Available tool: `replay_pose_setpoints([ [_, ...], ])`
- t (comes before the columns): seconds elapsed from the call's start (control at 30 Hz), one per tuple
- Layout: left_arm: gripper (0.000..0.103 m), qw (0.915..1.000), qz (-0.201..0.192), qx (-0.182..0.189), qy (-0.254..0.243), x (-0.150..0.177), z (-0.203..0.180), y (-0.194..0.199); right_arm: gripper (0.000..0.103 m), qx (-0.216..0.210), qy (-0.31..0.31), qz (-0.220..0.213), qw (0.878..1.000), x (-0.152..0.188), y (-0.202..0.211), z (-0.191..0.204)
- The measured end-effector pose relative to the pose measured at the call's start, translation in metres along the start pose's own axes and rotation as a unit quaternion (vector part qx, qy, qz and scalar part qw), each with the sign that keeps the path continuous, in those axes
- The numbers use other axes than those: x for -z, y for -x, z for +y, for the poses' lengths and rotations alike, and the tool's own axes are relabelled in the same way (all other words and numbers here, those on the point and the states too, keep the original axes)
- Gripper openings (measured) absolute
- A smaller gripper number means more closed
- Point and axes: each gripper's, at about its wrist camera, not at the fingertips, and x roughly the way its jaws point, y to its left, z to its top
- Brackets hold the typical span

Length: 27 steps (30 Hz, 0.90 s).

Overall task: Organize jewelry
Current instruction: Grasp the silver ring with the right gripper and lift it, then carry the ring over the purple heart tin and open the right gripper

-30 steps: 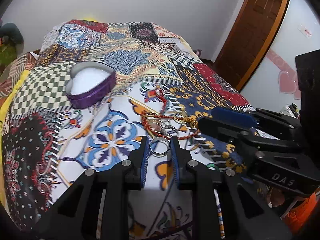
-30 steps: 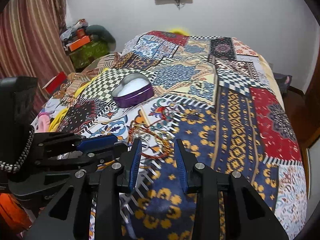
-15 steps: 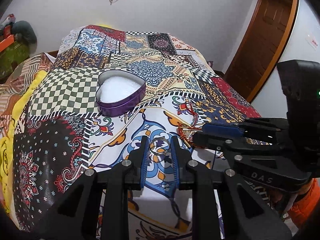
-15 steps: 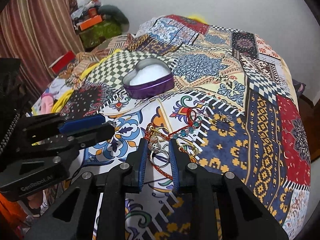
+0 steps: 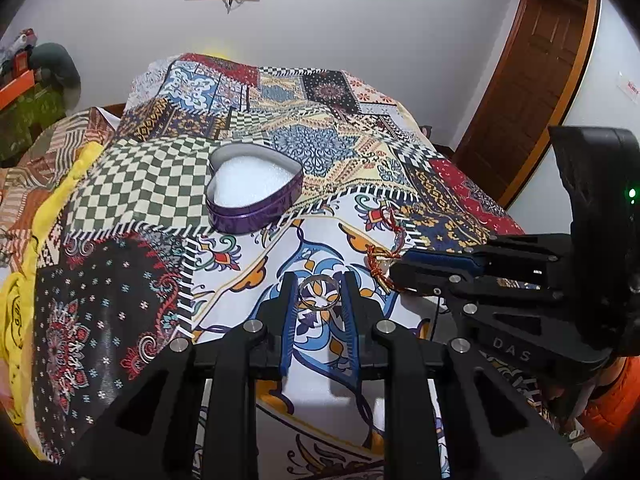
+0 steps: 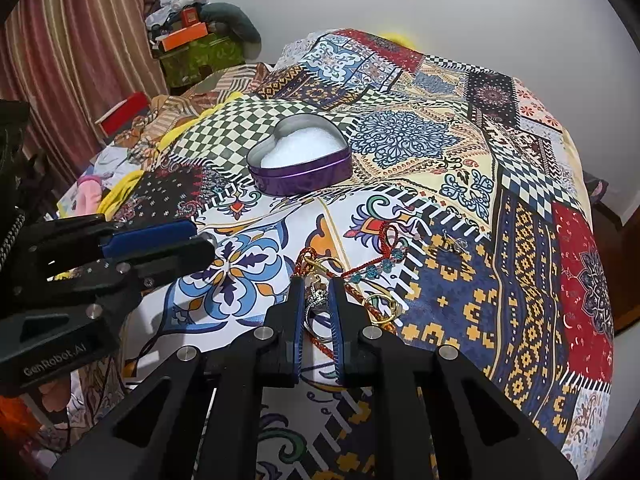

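Observation:
My left gripper (image 5: 319, 294) is shut on a plain silver ring (image 5: 319, 298) and holds it above the patterned bedspread. A purple heart-shaped tin (image 5: 254, 190) with white padding, open, stands beyond it; it also shows in the right wrist view (image 6: 300, 160). My right gripper (image 6: 317, 300) is shut on an ornate silver ring (image 6: 317, 300) just above the jewelry pile. The pile has a red cord bracelet with blue beads (image 6: 372, 268) and a gold ring (image 6: 382, 308). The right gripper also shows in the left wrist view (image 5: 404, 270).
The patchwork bedspread (image 6: 520, 240) covers the whole bed. Clutter and a striped curtain (image 6: 80, 40) stand at the left side of the bed. A wooden door (image 5: 532, 80) is at the right. The left gripper's body (image 6: 100, 256) sits left of the pile.
My left gripper has lifted the plain ring away from the pile and toward the tin. My right gripper has closed on the ornate ring at the pile.

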Motion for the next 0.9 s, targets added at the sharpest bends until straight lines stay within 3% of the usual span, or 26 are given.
replay_pose_setpoints([
  [0.3, 0.021, 0.9997, -0.024, -0.007, -0.007, -0.01, -0.004, 0.022, 0.011, 0.003, -0.02, -0.034, 0.999, -0.007, 0.028, -0.002],
  [0.63, 0.021, 0.9977, -0.053, -0.02, -0.038, -0.031, -0.008, 0.038, 0.011, 0.019, -0.02, -0.098, 0.995, -0.037, 0.06, -0.001],
  [0.9, 0.021, 0.9967, -0.061, -0.026, -0.045, -0.049, 0.005, 0.029, 0.011, 0.016, -0.021, -0.122, 0.992, -0.063, 0.058, -0.004],
])
